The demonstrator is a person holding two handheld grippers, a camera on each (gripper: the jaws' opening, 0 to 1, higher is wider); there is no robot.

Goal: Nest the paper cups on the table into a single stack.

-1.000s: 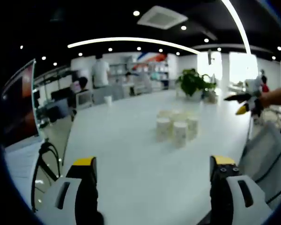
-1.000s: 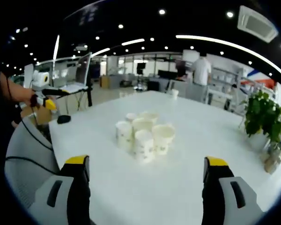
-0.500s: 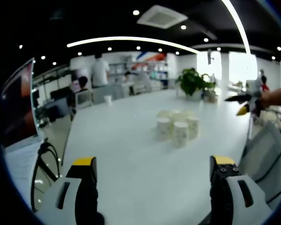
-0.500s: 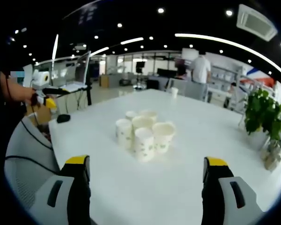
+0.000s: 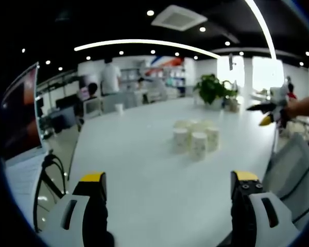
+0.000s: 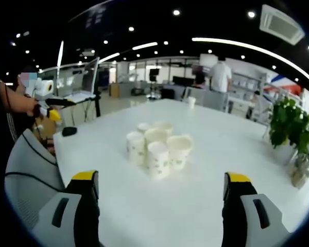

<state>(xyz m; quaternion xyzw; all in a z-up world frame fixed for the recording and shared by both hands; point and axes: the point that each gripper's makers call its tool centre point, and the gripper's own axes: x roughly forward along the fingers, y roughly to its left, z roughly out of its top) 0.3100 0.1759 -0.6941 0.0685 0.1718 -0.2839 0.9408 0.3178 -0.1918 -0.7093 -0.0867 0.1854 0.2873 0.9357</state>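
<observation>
Several white paper cups [image 6: 158, 148] with a green print stand upright in a tight cluster near the middle of the white table [image 6: 206, 206]. The left gripper view shows the same cluster [image 5: 195, 140] further off, ahead and right of centre. My left gripper [image 5: 167, 206] is open, jaws wide apart and empty, well short of the cups. My right gripper [image 6: 159, 206] is open too, nothing between its jaws, the cluster straight ahead of it. Each gripper appears small in the other's view: the right gripper [image 5: 268, 112] in a hand at the right, the left gripper [image 6: 50, 110] at the left.
A potted plant [image 6: 291, 131] stands on the table's far right side, also seen as plant [image 5: 212, 91]. One lone cup [image 5: 118, 109] sits at the far table end. Grey chairs [image 6: 28, 170] flank the table. A person [image 6: 220, 77] stands in the background.
</observation>
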